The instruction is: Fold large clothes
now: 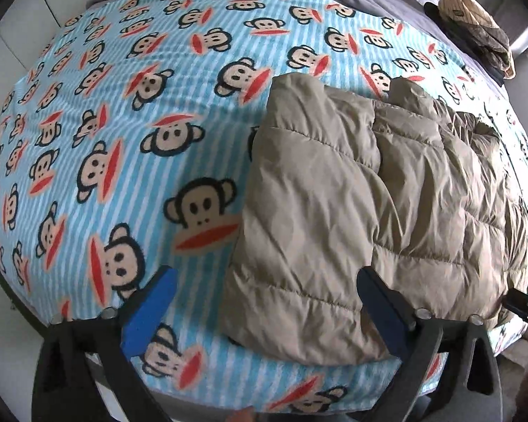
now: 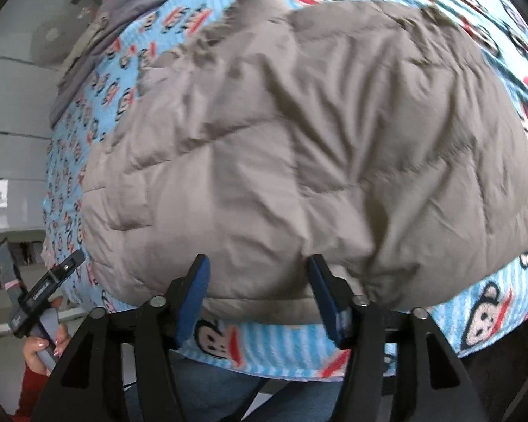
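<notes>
Left wrist: released left tool (image 1: 264,281) hangs over folded jacket (image 1: 352,193) on blanket (image 1: 88,105).

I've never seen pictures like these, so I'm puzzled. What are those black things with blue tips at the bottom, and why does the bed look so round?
Those are two grabbing tools, like big tongs. A person holds one in each hand, and a small camera sits on each tool, looking along its fingers. That lens bends the picture, so the flat bed looks round.

One picture comes from the left gripper, the other from the right gripper. Both stand open and hold nothing.

On the bed lies a blue blanket covered in monkey faces. On it rests a puffy tan jacket, already folded into a bundle. Far off sit some other folded clothes. In the right picture you can see the person's hand holding the other tool.
</notes>
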A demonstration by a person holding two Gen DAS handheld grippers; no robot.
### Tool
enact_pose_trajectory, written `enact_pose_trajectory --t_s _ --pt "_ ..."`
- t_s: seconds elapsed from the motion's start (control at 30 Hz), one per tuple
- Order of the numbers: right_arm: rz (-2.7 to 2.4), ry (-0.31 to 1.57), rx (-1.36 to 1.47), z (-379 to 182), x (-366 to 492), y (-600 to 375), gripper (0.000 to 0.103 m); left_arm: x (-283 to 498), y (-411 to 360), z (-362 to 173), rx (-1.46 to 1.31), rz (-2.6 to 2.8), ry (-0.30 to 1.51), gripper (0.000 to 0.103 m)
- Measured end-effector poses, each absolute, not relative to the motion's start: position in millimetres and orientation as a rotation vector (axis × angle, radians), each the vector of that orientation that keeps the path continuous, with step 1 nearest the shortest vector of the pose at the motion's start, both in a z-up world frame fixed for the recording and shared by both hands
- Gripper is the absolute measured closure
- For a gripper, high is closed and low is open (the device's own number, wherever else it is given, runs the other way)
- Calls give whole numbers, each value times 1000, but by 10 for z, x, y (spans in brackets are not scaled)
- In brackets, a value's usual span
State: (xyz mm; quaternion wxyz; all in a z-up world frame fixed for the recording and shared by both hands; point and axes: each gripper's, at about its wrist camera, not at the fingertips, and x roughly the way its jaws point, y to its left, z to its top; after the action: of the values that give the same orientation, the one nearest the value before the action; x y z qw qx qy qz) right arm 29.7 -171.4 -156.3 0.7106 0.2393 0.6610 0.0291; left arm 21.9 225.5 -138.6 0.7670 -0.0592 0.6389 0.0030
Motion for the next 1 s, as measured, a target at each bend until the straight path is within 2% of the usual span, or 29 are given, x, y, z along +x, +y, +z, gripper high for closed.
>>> enact_pose_trajectory --t_s 0.03,0.07,0.2,0.23,0.47,0.67,1.0 --pt "73 1458 528 -1540 273 -1710 18 223 2244 -1393 -121 4 1388 1" --pt "76 1443 525 -1522 286 -1673 14 221 2232 -1395 -116 2 1388 1" --pt "85 1432 492 -1502 364 -1496 12 224 2205 -1415 -92 -14 1393 1" --pt "93 1433 482 -1502 371 -1454 0 222 2198 -1421 -86 -18 1395 1" --pt "136 1495 379 -1542 405 -1173 0 264 2261 -1482 -90 -39 1398 1" --pt "139 1514 406 -1594 382 -1119 0 512 2533 -1613 -276 -243 1431 1" --pt "104 1552 431 -1710 375 -1099 0 1113 2741 -2360 -583 -597 1585 1"
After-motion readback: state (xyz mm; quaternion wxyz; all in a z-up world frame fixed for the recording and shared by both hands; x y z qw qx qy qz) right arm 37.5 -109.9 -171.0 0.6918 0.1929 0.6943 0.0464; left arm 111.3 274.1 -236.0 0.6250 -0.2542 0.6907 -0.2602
